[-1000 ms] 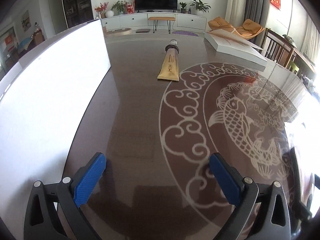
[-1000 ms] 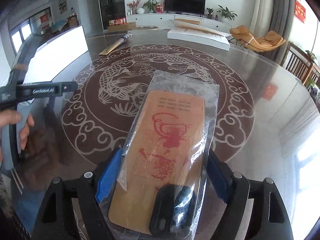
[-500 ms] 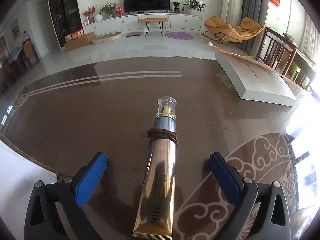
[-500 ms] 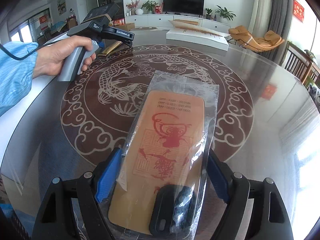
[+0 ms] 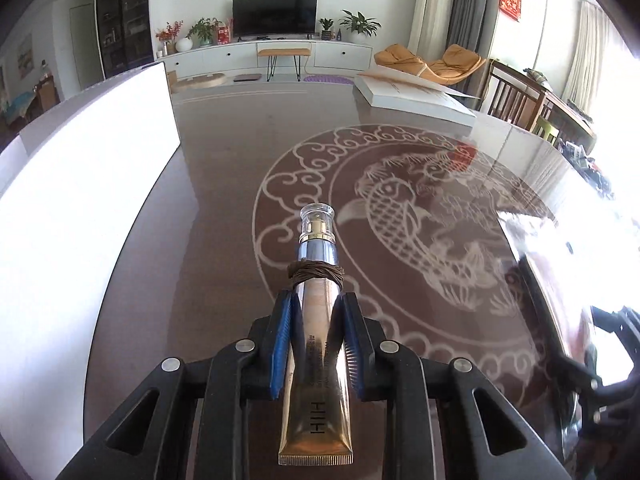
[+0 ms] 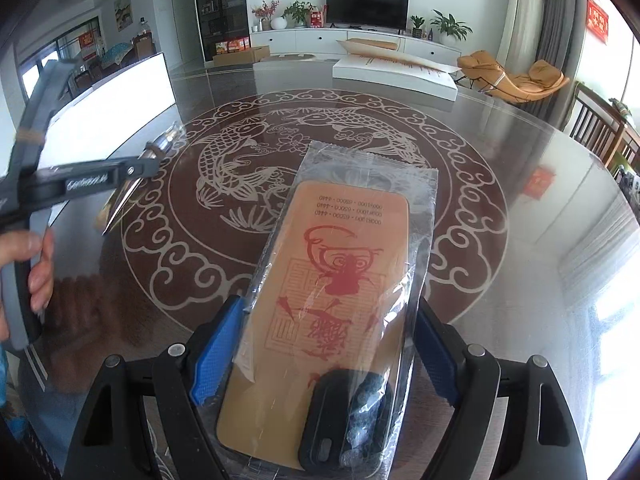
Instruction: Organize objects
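Left wrist — jaws closing, tube (image 5: 318, 344) now gripped

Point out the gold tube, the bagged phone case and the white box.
Gold tube (image 5: 316, 396), left wrist view, on its printed body.
Phone case (image 6: 340, 300), right wrist view, on its red print.
White box (image 6: 394, 77), right wrist view, on its top.

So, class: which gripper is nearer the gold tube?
Left. The left gripper is closing around the gold tube; the right gripper straddles a bagged phone case, apart.

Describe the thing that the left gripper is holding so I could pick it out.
On the dark table with the fish pattern, the left gripper is closing on a gold tube. It alone has a clear cap and brown cord round its neck.
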